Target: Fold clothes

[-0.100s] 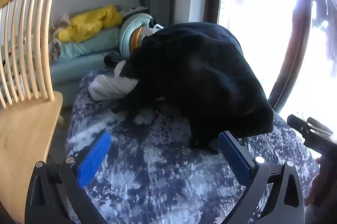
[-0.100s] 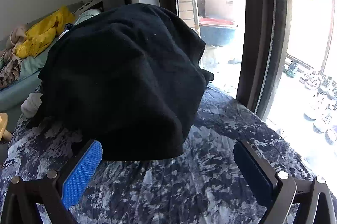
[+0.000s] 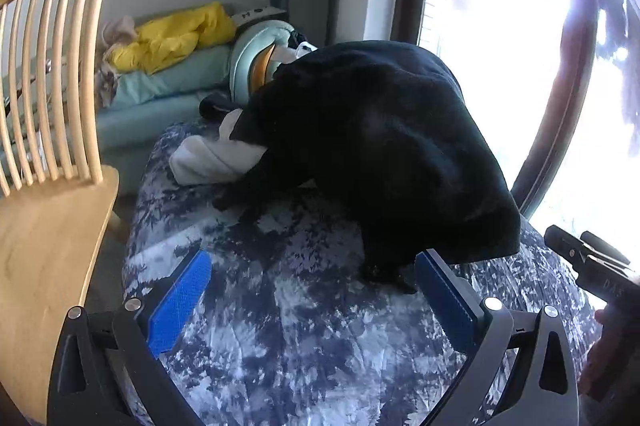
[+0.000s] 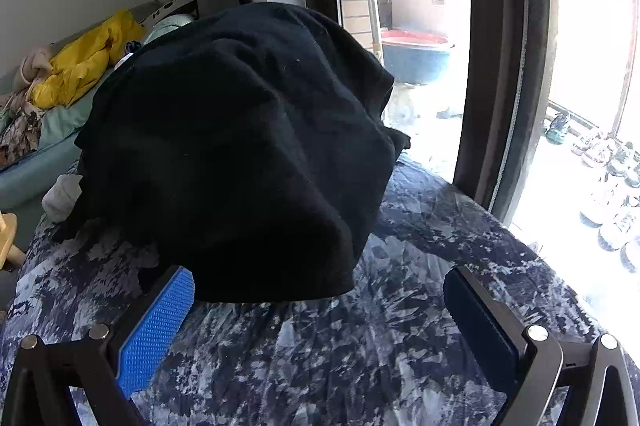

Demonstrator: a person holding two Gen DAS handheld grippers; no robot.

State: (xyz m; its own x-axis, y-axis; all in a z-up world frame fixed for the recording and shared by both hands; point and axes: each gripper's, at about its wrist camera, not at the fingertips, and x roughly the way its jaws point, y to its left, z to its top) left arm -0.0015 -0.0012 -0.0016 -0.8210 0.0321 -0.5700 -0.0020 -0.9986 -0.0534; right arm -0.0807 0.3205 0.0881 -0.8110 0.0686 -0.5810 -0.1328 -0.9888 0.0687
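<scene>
A black garment lies heaped over a pile on the blue-and-white patterned bed cover; it fills the middle of the right wrist view. A white garment sticks out from under its left side. My left gripper is open and empty, its right finger close to the black garment's near hem. My right gripper is open and empty, just in front of the garment's hanging lower edge. The right gripper's tip shows at the right edge of the left wrist view.
A wooden slatted chair stands at the left beside the bed. A teal sofa with yellow clothing is behind. A large glass door runs along the right; shoes lie outside.
</scene>
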